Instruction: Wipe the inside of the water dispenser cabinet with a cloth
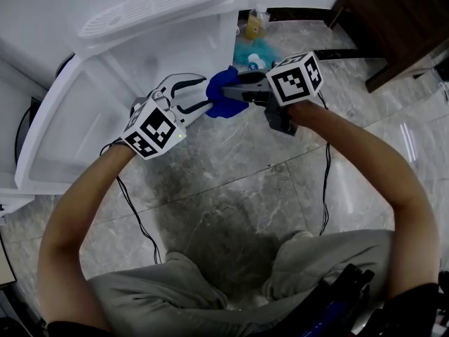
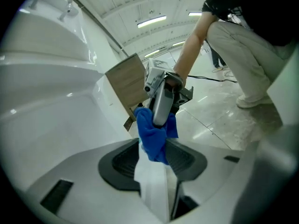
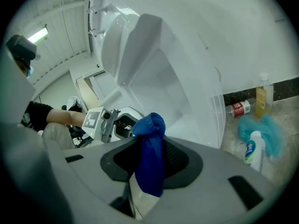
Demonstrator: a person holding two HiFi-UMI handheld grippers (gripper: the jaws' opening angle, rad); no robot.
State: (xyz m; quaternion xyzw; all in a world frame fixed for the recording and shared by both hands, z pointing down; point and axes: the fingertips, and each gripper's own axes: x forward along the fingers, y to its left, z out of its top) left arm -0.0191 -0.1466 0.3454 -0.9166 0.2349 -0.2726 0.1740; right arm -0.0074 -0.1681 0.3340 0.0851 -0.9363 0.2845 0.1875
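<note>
I've got both forearms stretched forward, tips meeting nose to nose. Left gripper (image 1: 202, 98) has its jaws spread wide. Right gripper (image 1: 235, 93) is pinched on the cloth (image 3: 150, 157).

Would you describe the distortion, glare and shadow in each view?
Head view: a soft shadow darkens the marble floor. Left gripper view: fisheye, dark corners, ceiling lights glaring. Right gripper view: same fisheye vignette, blue cloth sharp.
</note>
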